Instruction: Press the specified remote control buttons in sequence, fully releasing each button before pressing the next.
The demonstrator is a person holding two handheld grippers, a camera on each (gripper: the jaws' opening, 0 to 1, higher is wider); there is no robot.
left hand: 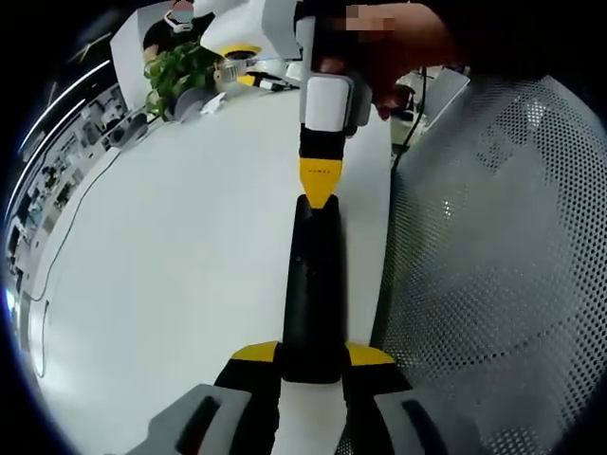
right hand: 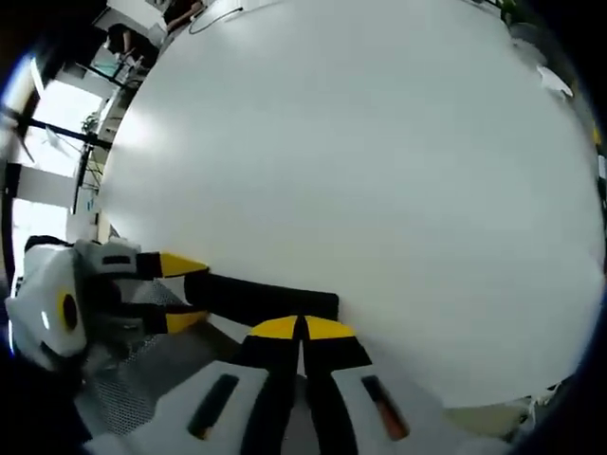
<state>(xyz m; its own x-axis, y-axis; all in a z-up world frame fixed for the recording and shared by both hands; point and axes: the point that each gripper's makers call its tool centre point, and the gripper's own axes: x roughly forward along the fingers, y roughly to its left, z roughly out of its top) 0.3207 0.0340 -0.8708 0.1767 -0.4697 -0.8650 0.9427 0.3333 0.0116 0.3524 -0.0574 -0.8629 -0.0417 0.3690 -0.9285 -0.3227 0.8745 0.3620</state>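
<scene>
1. The left tool point(left hand: 311, 365) grips the near end of the black remote control point(left hand: 313, 284), at the right edge of the white worktop point(left hand: 190, 246).
2. The right tool point(right hand: 303, 327), jaws together and empty, touches its far end; it should press straight, then lift fully.

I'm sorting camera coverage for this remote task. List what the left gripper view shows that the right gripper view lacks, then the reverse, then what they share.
Left gripper view alone: a potted plant at the table's far end, a perforated metal surface beside the table, and a person's hand holding the right gripper, whose tip sits at the far end of the remote.

Right gripper view alone: a bright window area past the table edge, and the left gripper seen from the side, clamped on the remote's end.

Shared: the black remote, the white table, both grippers.
</scene>
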